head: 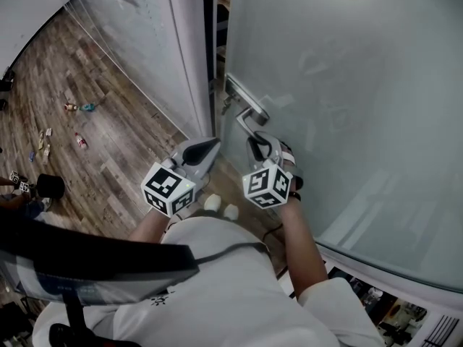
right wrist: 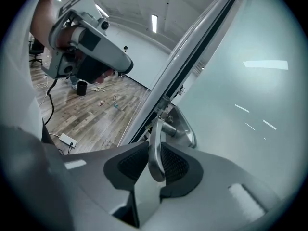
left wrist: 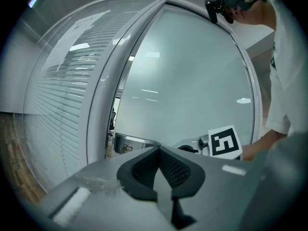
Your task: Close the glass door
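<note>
1. At the door's edge, the right gripper [right wrist: 153, 163] is clamped on the metal door handle [right wrist: 154, 129]. In the head view its body hides the lever's tip.
2. Left gripper [left wrist: 160, 170]: jaws together, empty, held level near the door frame [head: 189, 63].
3. Frosted glass door [head: 347, 85] stands slightly ajar, with a dark gap beside the frame.
4. Right forearm [head: 300, 244] reaches forward, its gripper tilted down.

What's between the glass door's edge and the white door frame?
A narrow open gap, clearest in the left gripper view: the glass door, its handle clamped by the right gripper, has not met the door frame.
</note>
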`<state>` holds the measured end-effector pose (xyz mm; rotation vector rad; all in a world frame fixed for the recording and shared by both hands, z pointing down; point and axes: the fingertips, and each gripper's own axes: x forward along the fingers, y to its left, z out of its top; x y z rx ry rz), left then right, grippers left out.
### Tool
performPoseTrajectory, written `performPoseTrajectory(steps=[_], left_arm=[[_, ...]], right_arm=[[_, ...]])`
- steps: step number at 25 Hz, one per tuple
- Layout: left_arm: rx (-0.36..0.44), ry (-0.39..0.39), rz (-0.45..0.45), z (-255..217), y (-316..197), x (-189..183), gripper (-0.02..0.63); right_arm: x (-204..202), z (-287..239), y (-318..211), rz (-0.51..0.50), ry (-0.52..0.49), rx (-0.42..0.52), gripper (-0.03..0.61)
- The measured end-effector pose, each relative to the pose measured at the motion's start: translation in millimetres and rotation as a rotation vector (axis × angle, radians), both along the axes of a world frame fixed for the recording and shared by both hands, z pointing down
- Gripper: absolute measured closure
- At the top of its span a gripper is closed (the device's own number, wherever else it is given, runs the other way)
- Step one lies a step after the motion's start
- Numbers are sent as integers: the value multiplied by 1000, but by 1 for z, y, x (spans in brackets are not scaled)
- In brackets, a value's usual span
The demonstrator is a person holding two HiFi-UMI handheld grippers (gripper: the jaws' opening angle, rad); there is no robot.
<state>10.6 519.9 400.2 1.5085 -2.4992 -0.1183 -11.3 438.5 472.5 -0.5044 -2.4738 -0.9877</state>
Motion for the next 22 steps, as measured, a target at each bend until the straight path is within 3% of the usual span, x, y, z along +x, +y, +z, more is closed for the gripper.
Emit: performPoseTrajectory(steps=[22], left_arm=[[17,-16,-14,-3,8,15,609]], right_arm=[[29,5,34,-58,15,7,492]])
